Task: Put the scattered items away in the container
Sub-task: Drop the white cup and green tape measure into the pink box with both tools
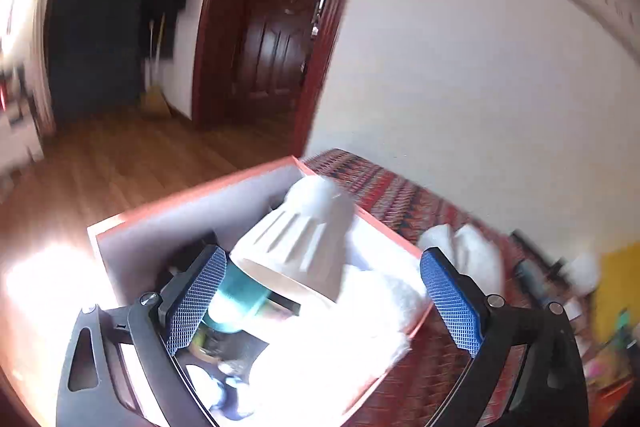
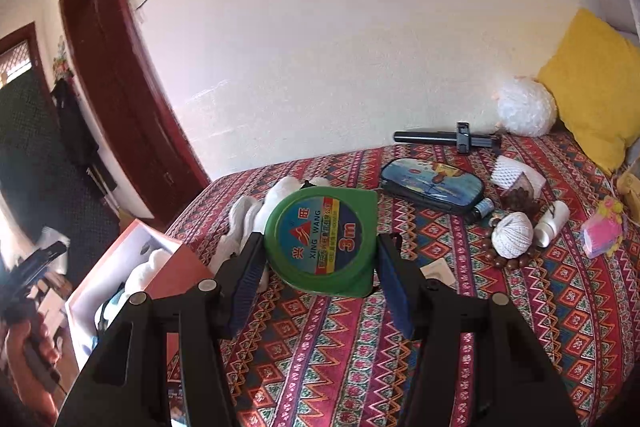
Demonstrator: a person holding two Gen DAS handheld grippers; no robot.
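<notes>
In the left wrist view, the left gripper (image 1: 320, 299) is seen with its jaws spread wide and nothing pressed between the blue pads (image 1: 196, 301). Beyond them an orange box (image 1: 192, 197) with a white lining is shown on the patterned bedspread (image 1: 404, 195). A ribbed white cone-shaped item (image 1: 296, 243) is seen blurred above the box, its narrow rounded end aimed toward one o'clock and its wide mouth toward seven. White fluffy material (image 1: 344, 331) is packed beneath it.

In the right wrist view, the right gripper (image 2: 320, 267) is held half closed on a green tape measure (image 2: 324, 239), gripped flat-face up by its edges above the bedspread. A round blue label marked "3m" is displayed on it. The box is seen at eight o'clock at the bed's corner. Scattered items, among them a ball of string (image 2: 512, 235), a printed pouch (image 2: 432, 183) and a black tube (image 2: 440, 138), are shown from one to three o'clock.
</notes>
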